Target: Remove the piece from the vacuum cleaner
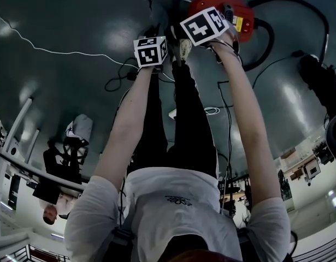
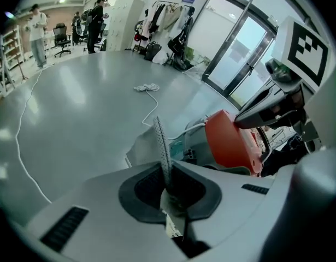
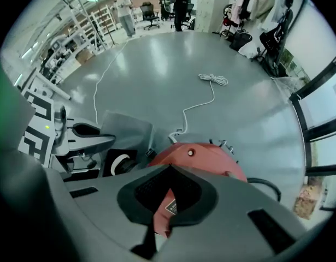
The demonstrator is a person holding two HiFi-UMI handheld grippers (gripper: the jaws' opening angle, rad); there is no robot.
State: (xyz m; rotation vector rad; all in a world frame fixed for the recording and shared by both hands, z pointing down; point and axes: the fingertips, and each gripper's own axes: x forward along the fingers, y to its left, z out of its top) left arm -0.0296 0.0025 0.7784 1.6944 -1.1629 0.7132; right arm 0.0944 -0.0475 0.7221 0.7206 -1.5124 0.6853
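on the grey floor [image 1: 75, 26] the red vacuum cleaner [image 1: 211, 0] lies at twelve o'clock in my head view, its black hose [image 1: 270, 37] looping off toward two o'clock. my right gripper [image 3: 168, 184] looks clamped onto the red shell, bracing it, and at its nine o'clock my left gripper [image 2: 166, 182] has its jaws pinched on the thin perforated piece [image 2: 161, 143], edge-on beside the body. i judge we're mid-extraction: next, draw the left straight away from the machine, right held firm, so the piece doesn't snag.
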